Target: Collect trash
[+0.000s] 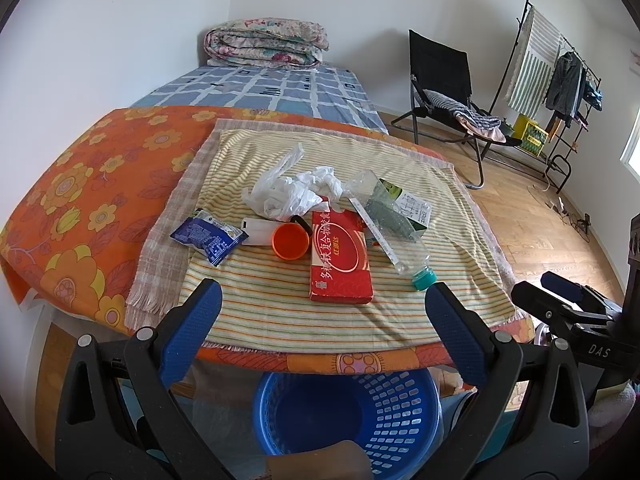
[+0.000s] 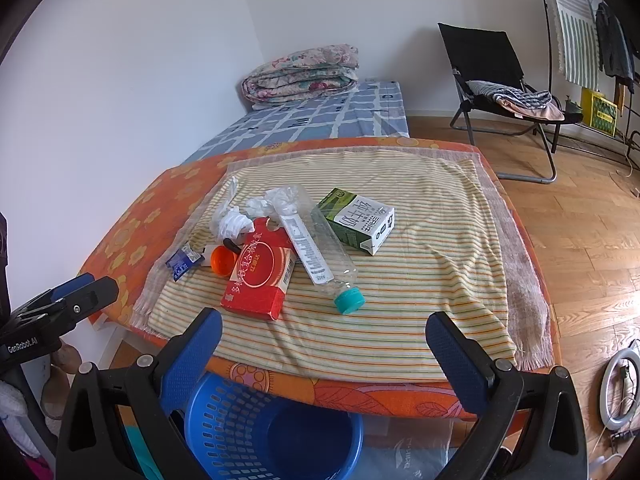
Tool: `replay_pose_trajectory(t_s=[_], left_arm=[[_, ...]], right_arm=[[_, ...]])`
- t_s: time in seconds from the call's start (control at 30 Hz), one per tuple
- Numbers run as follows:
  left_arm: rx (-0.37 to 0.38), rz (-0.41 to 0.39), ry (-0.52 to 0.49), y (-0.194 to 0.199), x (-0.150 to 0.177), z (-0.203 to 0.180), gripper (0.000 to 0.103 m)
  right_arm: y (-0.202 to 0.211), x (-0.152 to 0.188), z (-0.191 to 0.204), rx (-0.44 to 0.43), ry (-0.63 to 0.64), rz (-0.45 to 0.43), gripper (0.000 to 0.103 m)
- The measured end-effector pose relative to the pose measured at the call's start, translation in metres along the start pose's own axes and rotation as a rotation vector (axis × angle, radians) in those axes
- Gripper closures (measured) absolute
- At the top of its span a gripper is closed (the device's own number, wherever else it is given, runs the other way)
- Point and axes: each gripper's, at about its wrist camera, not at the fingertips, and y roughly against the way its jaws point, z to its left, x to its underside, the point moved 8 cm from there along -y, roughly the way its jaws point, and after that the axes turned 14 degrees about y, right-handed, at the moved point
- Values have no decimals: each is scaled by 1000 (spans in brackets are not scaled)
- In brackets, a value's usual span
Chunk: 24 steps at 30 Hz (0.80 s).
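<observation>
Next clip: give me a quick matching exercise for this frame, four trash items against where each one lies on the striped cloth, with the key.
Items:
1. red box
2. clear bottle
3. milk carton
4. blue snack wrapper

Places:
A. far left of the pile, at the cloth's edge
B. farthest right of the four
C. teal cap pointing toward the cameras, between the box and the carton
D. beside the orange cap, on its right

Pairs: 1-D, 2-C, 3-B, 4-A
</observation>
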Motion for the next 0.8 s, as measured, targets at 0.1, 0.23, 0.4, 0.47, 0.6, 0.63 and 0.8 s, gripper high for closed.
replay_pose_trajectory(t_s=[0.1,0.23,0.4,0.47,0.6,0.63,0.8], left_arm=[[1,-1,-2,0,0,0,0],[1,0,-1,0,0,0,0],[1,-1,0,0,0,0,0],[1,0,-1,0,0,0,0],[2,2,1,0,0,0,0],[2,3,2,0,1,0,0],[0,1,-1,0,1,0,0]], right_arm=[[0,0,-1,0,-1,-1,0],[0,1,-1,0,-1,-1,0],[0,0,5,-5,9,-3,0],[0,0,7,-4,17,-4,0],[0,0,8,-6,17,-3,0],[0,0,8,-6,17,-4,0],[0,1,8,-6,18,-2,0]])
